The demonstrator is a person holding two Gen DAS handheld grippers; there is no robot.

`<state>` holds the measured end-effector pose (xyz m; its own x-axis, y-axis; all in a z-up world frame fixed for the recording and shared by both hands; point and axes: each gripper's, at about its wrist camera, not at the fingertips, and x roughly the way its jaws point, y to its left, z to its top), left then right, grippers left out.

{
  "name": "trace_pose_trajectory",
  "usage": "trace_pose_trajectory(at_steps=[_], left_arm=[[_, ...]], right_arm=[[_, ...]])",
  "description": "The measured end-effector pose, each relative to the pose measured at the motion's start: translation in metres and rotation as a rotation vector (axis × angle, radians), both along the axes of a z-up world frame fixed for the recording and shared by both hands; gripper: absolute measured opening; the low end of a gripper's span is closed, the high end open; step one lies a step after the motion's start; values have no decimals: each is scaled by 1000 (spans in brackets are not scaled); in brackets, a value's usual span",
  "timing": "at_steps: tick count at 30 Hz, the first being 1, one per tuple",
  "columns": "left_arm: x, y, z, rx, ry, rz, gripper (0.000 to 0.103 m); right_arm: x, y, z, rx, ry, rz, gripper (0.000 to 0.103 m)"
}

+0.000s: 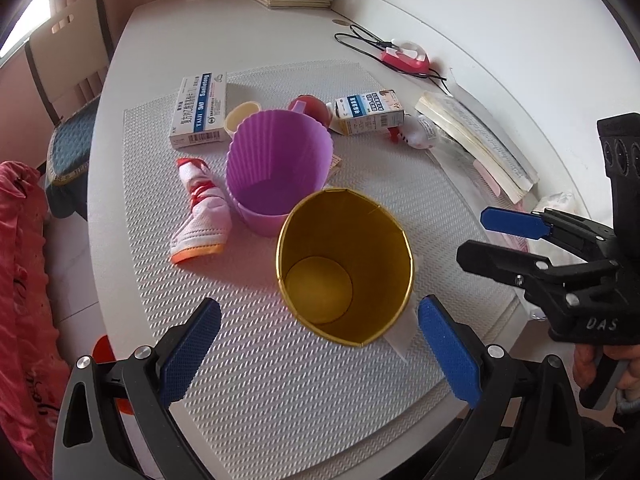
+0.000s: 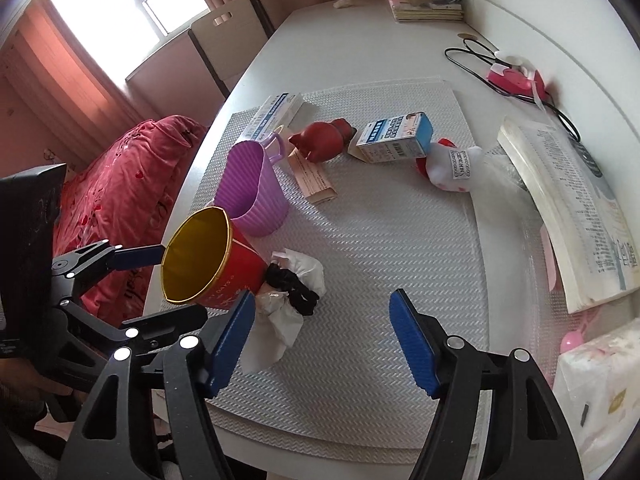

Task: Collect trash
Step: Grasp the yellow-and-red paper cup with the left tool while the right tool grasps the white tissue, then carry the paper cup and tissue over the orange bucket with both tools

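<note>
Left gripper (image 1: 320, 354): fingers standing wide, straddling the gold-lined red tin (image 1: 345, 266) without touching it.
Right gripper (image 2: 322, 338): fingers spread, nothing between them.
Trash: crumpled white paper (image 2: 280, 316) (with something black on it) lying against the tin, near the mat's (image 2: 380, 240) front edge.
Purple cup (image 1: 276, 168): standing just behind the tin.

a white table (image 2: 360, 40) with a rounded edge stands against a white wall (image 1: 500, 8). beyond its far end sits a pale chair (image 2: 228, 36) (a blue cushion on its seat), under a bright window (image 2: 120, 4) framed by pinkish curtains (image 2: 52, 80). a red quilted bedspread (image 2: 120, 184) lies beside.
</note>
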<state>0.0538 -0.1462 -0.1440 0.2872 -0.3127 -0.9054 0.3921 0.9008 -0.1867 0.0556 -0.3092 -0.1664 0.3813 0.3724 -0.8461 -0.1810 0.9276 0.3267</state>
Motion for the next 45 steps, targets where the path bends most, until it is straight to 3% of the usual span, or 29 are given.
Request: trace_pose_trajectory(at_steps=[5,7,8,11,14,17,18,20,26,28,34,39,45], left_arm=[[8,-10,-10,39,-1,-115,97],[12,-13,-14,37,28,-214,80],[15,-14,-15,45,34,-251,79],[24,-16,-17,75,35,-341,78],[27,-23,-11,46,23,-440,78],[28,-30,-14,91,9,-510,78],[29,-31,-16,90,12,-523,73],[31,-33,-19,84,33,-540,65],[33,-37,-27,98,32,-583,61],[34,-35,-27,90,36,-580,59],[36,-31,-26,75,44,-576,56],[34,-26,-22,70,50,-557,52],[26,-9,-2,40,49,-515,52]], right_arm=[[8,8,-4,-24,20,81,69],[11,13,-6,-38,27,132,69],[12,16,-7,-45,30,151,69],[17,22,-13,-56,52,190,69],[24,27,-21,-42,87,205,69],[31,33,-31,-30,128,234,69],[32,35,-34,-37,134,242,67],[36,38,-40,-45,152,255,64],[43,46,-52,-5,193,300,62],[43,48,-54,9,197,318,53],[44,47,-57,33,204,340,49],[44,44,-56,44,194,344,42],[36,37,-29,45,133,338,42]])
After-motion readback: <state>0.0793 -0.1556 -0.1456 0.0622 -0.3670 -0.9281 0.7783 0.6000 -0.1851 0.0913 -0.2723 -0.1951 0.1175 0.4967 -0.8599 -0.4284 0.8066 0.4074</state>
